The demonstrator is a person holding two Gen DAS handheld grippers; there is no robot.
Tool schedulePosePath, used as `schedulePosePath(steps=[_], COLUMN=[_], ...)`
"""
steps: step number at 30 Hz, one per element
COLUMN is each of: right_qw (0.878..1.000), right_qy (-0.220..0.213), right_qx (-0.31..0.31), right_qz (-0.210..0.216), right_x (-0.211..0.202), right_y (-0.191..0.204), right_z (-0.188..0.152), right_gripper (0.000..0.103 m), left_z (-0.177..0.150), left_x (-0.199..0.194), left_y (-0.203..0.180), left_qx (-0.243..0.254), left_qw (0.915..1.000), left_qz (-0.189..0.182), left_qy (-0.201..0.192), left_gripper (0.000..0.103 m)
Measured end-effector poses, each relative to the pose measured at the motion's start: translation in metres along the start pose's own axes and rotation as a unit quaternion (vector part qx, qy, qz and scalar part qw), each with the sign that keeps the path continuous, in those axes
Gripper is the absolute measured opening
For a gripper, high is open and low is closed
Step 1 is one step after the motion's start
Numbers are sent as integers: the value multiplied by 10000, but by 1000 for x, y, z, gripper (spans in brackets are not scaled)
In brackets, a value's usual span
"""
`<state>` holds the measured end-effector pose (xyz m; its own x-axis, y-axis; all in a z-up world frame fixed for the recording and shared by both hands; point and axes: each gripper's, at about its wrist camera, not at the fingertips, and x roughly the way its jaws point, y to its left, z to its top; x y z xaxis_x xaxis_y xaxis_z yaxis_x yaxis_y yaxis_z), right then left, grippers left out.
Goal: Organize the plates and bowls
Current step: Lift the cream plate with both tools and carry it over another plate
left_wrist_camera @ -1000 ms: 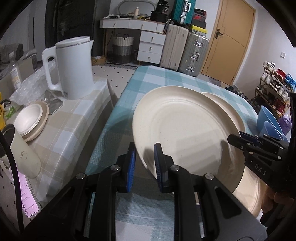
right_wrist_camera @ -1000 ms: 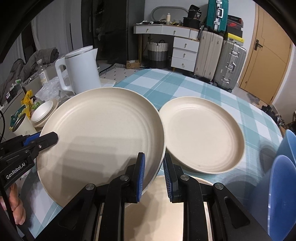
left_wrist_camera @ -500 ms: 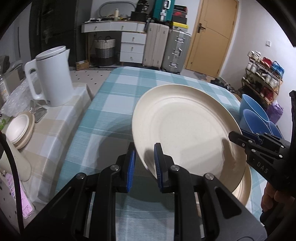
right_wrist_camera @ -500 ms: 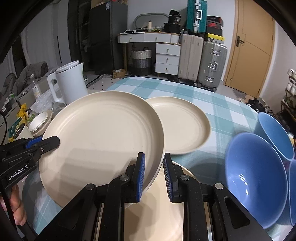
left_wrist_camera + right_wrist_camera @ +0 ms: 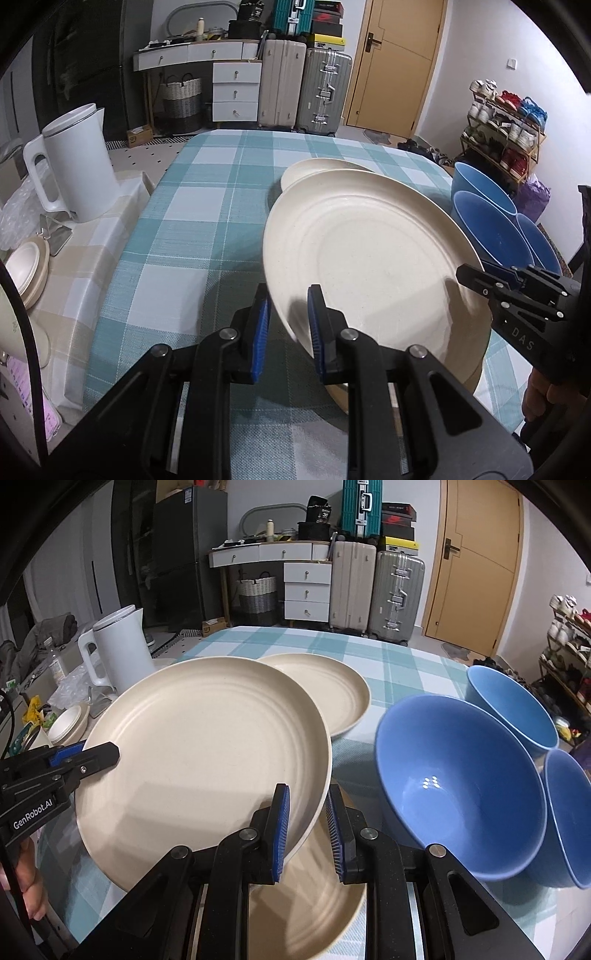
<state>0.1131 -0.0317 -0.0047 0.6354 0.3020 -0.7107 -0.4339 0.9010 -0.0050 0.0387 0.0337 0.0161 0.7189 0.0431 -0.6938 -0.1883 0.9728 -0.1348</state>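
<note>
**A:** Left wrist view first. What's the left gripper (image 5: 287, 325) doing?

**B:** Its blue pads pinch the near rim of a large cream plate (image 5: 369, 258), held tilted above the checked tablecloth (image 5: 192, 221). The right gripper (image 5: 476, 275) clamps the opposite rim. Under the raised plate lies another cream plate (image 5: 340, 400), and a third plate (image 5: 314, 168) sits farther back on the cloth. Blue bowls (image 5: 484, 221) cluster to the right. A white kettle (image 5: 79, 166) stands on the side table at left.

**B:** And from the right wrist?

**A:** The right gripper (image 5: 306, 821) is closed on the large cream plate's (image 5: 207, 749) near rim; the left gripper (image 5: 99, 753) bites its far-left edge. The lower plate (image 5: 317, 897) shows beneath the fingers, the third plate (image 5: 332, 690) behind. Three blue bowls (image 5: 458, 782) sit just right, touching one another.
</note>
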Motion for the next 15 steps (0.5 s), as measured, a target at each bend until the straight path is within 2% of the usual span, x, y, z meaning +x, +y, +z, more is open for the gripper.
schedulePosePath(steps=[15], right_qw=[9999], right_qy=[26], right_qx=[85], right_qz=[-109], right_x=[-16], right_y=[-3], right_z=[-25], right_gripper=[21], left_z=[-9], left_x=[-4], left_y=[-7], left_qx=[307], left_qw=[9994], left_qz=[-46], left_qy=[132], left_gripper=[17])
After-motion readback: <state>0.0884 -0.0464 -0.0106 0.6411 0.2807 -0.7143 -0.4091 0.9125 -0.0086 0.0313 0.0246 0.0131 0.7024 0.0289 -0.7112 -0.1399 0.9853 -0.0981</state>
